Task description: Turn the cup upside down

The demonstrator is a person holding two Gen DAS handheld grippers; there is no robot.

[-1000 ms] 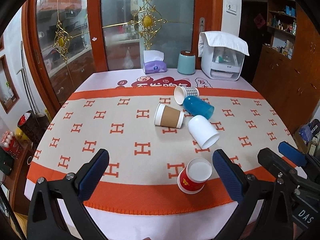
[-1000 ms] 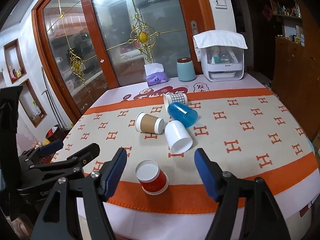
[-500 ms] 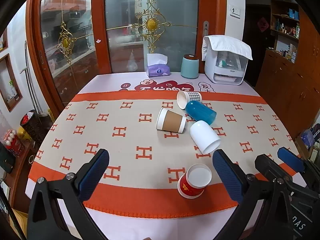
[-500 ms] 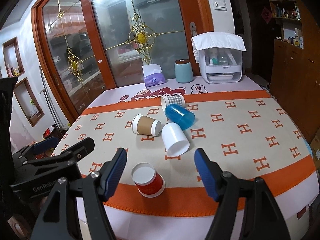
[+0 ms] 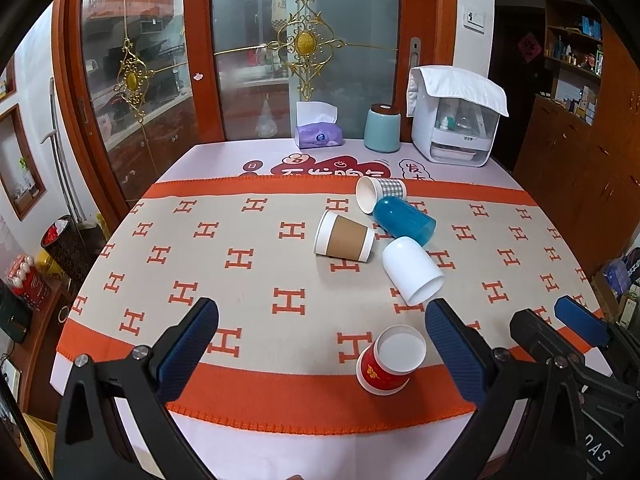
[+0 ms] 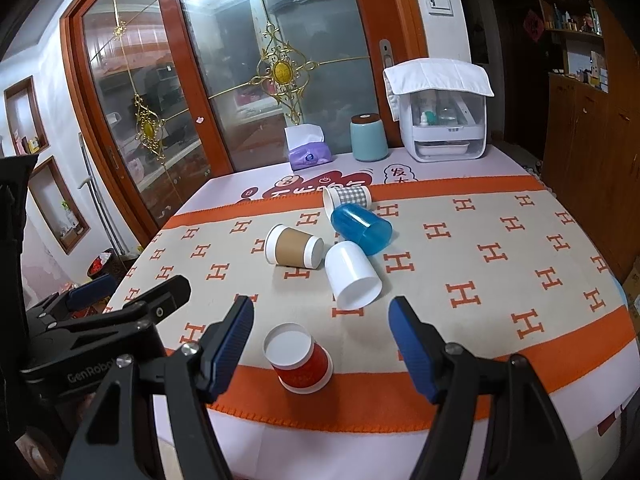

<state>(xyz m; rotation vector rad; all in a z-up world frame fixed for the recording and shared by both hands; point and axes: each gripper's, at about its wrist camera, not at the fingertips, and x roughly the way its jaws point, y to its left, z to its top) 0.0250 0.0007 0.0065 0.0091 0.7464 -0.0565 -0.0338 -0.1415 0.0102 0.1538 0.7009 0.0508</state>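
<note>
A red paper cup (image 5: 390,360) (image 6: 298,356) stands upside down near the table's front edge, its white base up. Behind it several cups lie on their sides: a white cup (image 5: 412,276) (image 6: 351,279), a brown-sleeved paper cup (image 5: 345,237) (image 6: 294,246), a blue plastic cup (image 5: 404,220) (image 6: 361,229) and a checked paper cup (image 5: 380,194) (image 6: 347,197). My left gripper (image 5: 322,348) is open and empty, in front of the table. My right gripper (image 6: 322,344) is open and empty, just short of the red cup.
A cloth with orange H marks (image 5: 240,256) covers the table. At the back stand a purple tissue box (image 5: 319,130), a teal canister (image 5: 382,128) and a white appliance under a towel (image 5: 456,120). Glass doors lie behind. Wooden cabinets (image 5: 580,168) are at the right.
Both grippers have drawn back and risen a little, so the cups look farther off. The cups have not moved. Both grippers stay open.
</note>
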